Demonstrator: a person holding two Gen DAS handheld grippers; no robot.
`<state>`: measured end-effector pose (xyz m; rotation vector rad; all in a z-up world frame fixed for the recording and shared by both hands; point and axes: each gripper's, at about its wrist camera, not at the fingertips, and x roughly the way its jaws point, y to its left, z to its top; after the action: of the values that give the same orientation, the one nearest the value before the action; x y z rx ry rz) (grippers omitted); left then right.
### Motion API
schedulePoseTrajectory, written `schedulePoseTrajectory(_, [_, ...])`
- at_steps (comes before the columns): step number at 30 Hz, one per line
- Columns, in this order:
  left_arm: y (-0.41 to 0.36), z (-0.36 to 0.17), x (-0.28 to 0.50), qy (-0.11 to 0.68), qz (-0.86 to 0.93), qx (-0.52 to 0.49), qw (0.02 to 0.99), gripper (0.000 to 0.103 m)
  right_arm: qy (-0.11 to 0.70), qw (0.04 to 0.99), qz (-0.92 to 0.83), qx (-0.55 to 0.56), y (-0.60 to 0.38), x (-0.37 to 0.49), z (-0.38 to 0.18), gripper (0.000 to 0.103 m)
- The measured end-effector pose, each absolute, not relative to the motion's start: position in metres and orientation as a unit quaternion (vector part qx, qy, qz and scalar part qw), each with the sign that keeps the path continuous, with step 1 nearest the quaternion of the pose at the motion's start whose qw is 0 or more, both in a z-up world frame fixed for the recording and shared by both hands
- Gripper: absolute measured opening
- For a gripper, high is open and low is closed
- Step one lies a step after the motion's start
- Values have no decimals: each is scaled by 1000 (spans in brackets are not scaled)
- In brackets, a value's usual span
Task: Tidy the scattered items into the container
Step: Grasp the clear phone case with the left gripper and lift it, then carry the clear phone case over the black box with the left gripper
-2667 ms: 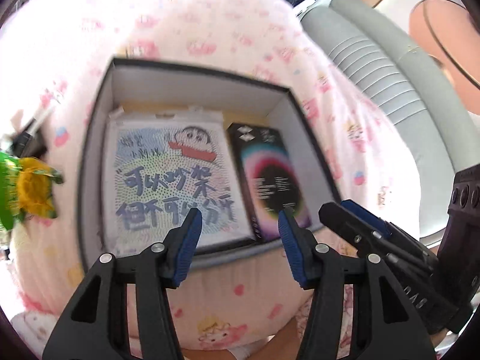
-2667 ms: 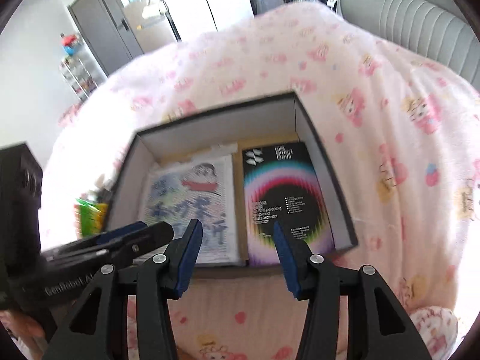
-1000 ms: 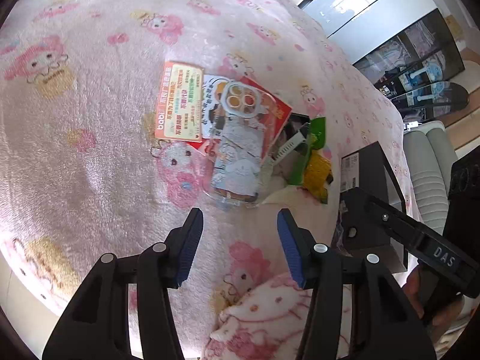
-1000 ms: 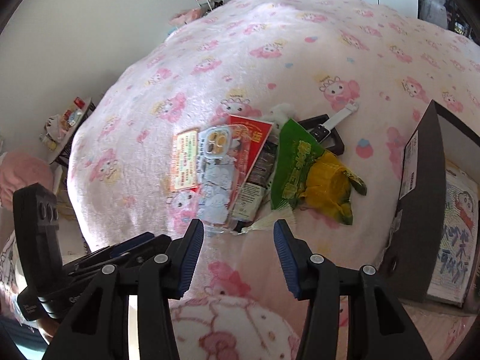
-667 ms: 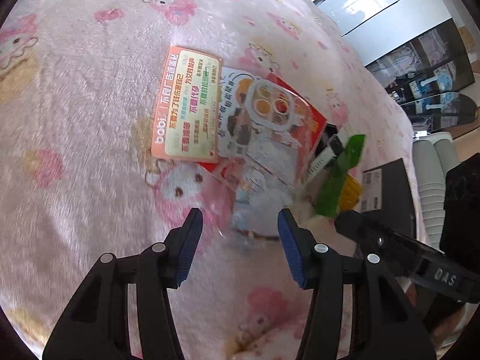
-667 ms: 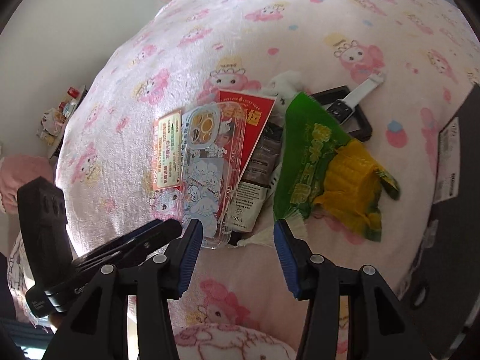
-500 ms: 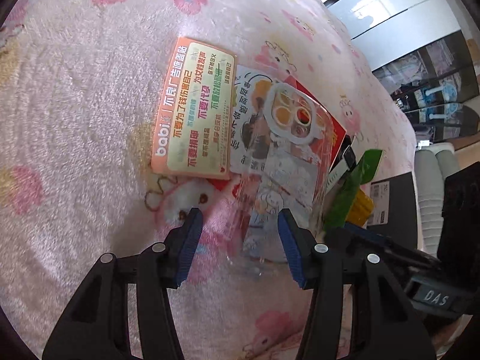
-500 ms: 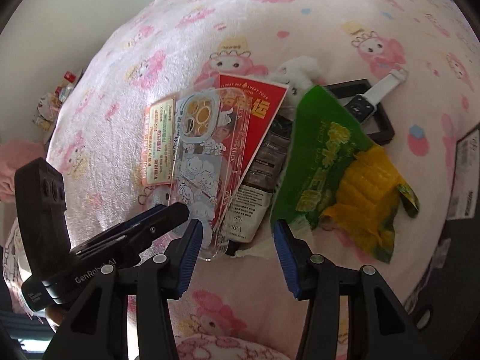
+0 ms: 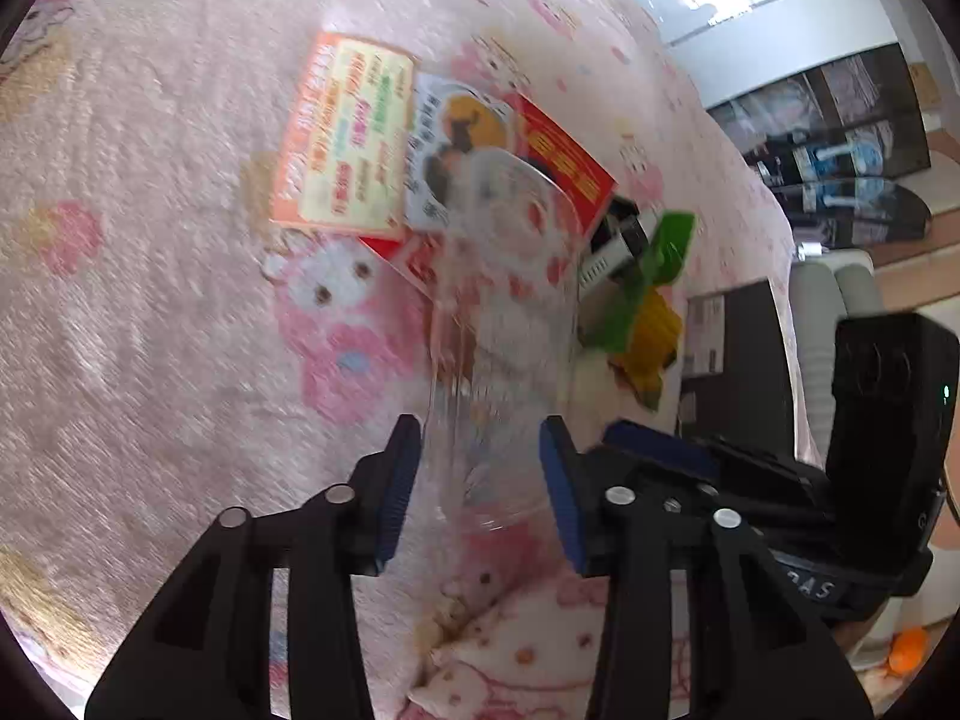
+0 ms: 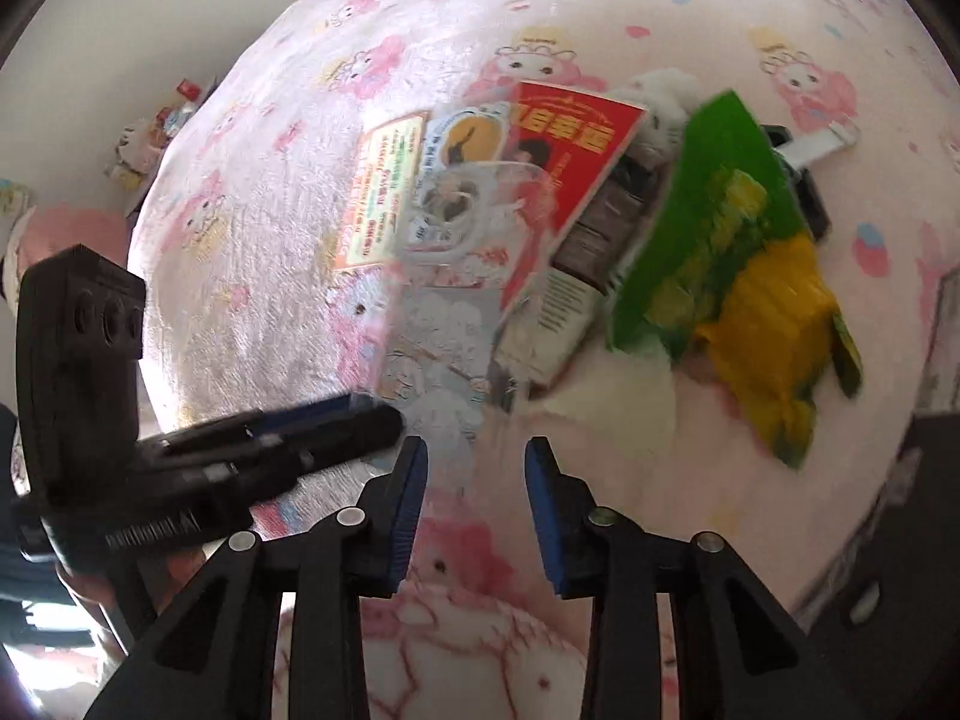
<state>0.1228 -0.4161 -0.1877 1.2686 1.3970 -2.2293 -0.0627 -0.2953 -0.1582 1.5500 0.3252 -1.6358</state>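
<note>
**what the frames do not resolve**

both views smeared by motion — print on the orange card (image 9: 345, 138) and the red card (image 10: 564, 180) is unreadable. the clear phone case (image 9: 504, 324) is a streaked outline; its contact with the left gripper (image 9: 477, 483) pads cannot be judged. the dark sachet (image 10: 591, 252) lies partly under the red card and the green snack bag (image 10: 714, 222). the black box (image 9: 738, 354) is cut off by the right gripper's body — interior hidden.

Ahead of the claws: pink cartoon-print blanket (image 10: 372, 48), red card (image 10: 570, 144), green-and-yellow packet (image 10: 738, 240), orange-edged leaflet (image 9: 345, 138).
</note>
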Motion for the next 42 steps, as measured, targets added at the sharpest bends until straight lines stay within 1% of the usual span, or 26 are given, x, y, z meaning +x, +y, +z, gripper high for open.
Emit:
schedulePoseTrajectory(3, [-436, -196, 120, 495, -753, 415, 129, 44, 123, 409, -670, 607, -300, -72, -154, 30])
schedulePoseTrajectory(5, [-447, -202, 115, 496, -755, 406, 138, 49, 125, 405, -678, 601, -309, -79, -152, 31])
schedulePoseTrajectory(7, [-451, -211, 109, 502, -751, 408, 130, 49, 130, 405, -671, 608, -320, -86, -158, 31])
schedulePoseTrajectory(9, [-452, -222, 103, 532, -735, 406, 109, 49, 129, 401, -661, 621, -328, -91, -167, 31])
schedulePoseTrajectory(10, [-450, -223, 102, 532, -734, 408, 105, 41, 125, 400, -653, 631, -331, -94, -173, 31])
schedulePoseTrajectory(11, [-446, -222, 100, 522, -735, 418, 110, 39, 130, 396, -645, 640, -333, -95, -179, 31])
schedulePoseTrajectory(14, [-439, -215, 102, 518, -739, 422, 88, 40, 117, 415, -615, 660, -327, -90, -185, 32])
schedulePoseTrajectory(16, [-437, -212, 106, 512, -742, 422, 94, 40, 119, 432, -610, 653, -322, -85, -181, 32])
schedulePoseTrajectory(18, [-439, -219, 107, 513, -737, 425, 113, 41, 115, 431, -613, 652, -321, -87, -182, 32])
schedulePoseTrajectory(20, [-441, -228, 103, 534, -727, 420, 100, 42, 105, 416, -610, 666, -321, -84, -196, 32])
schedulePoseTrajectory(22, [-440, -228, 97, 530, -726, 427, 96, 44, 98, 418, -599, 676, -324, -85, -203, 32])
schedulePoseTrajectory(26, [-432, -201, 94, 499, -744, 433, 96, 38, 62, 429, -599, 674, -311, -84, -191, 30])
schedulePoseTrajectory(31, [-413, -156, 98, 480, -771, 412, 76, 38, 21, 446, -626, 639, -279, -73, -147, 29])
schedulePoseTrajectory(34, [-399, -119, 97, 465, -792, 392, 49, 38, 1, 448, -658, 606, -251, -59, -111, 28])
schedulePoseTrajectory(38, [-358, -67, 84, 412, -819, 399, 24, 35, -58, 461, -674, 574, -191, -54, -73, 27])
schedulePoseTrajectory(40, [-331, -52, 74, 392, -827, 403, 10, 37, -92, 466, -681, 558, -162, -54, -58, 26])
schedulePoseTrajectory(42, [-301, -41, 57, 384, -832, 400, -12, 37, -97, 448, -707, 539, -148, -62, -49, 27])
